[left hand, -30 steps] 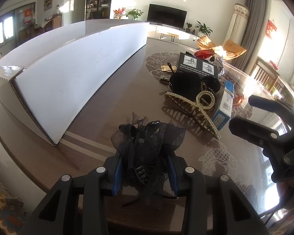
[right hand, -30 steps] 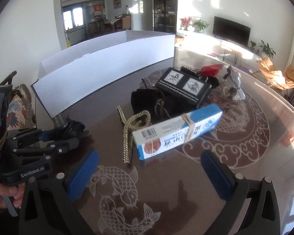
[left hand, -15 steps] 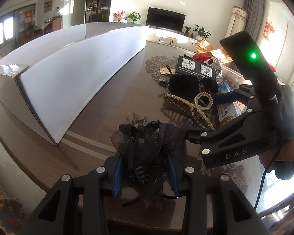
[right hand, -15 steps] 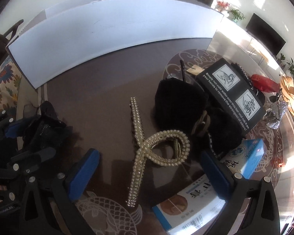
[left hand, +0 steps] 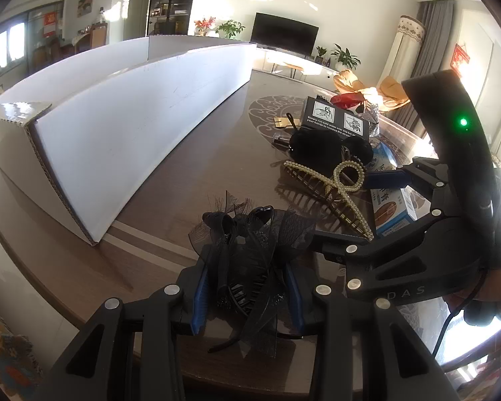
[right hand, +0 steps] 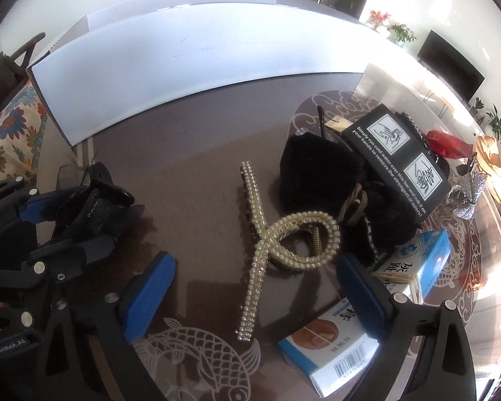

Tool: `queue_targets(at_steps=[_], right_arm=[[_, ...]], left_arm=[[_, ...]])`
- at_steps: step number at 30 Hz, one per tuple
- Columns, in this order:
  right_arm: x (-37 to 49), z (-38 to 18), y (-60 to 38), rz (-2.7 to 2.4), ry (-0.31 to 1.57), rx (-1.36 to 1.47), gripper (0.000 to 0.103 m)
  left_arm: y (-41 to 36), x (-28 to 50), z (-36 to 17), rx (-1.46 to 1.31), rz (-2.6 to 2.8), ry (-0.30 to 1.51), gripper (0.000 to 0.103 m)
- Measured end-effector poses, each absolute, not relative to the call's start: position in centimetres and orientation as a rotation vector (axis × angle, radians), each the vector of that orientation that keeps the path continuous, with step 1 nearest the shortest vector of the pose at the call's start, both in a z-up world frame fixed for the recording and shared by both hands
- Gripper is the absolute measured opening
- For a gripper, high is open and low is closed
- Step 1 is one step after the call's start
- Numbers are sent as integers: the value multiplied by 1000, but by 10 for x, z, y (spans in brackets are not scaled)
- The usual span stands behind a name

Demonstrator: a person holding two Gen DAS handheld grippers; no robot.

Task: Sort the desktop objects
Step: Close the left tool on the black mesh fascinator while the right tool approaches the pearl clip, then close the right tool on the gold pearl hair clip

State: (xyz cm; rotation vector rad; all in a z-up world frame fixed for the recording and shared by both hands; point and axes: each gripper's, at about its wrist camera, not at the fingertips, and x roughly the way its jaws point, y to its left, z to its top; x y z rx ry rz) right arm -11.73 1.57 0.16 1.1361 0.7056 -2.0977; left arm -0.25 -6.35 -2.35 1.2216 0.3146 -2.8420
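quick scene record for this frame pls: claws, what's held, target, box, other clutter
left claw: shut on black mesh hair clip
right claw: open, jaws just been closing a little, nothing pressed
under right claw: pearl hair claw clip, lying on table
box: white cardboard box, behind the items
clutter: black fuzzy hair accessory, black instruction box, blue-and-white carton
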Motion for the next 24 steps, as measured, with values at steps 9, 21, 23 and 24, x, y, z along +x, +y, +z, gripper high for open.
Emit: queue_targets(at_steps=[9, 21, 23, 24], right_arm=[[-123, 0, 50, -2126, 690, 1146, 101], [-113, 15, 65, -2058, 539, 1137, 101], [-121, 10, 57, -2049, 531, 1152, 99], [-126, 7, 53, -2049, 522, 1166, 99]], left_arm=[[-64, -3, -24, 1224, -2842, 321, 39], [-67, -4, -25, 1229, -2847, 389, 39], [-65, -4, -26, 1231, -2848, 379, 39], [-64, -4, -26, 1230, -2848, 371, 39]])
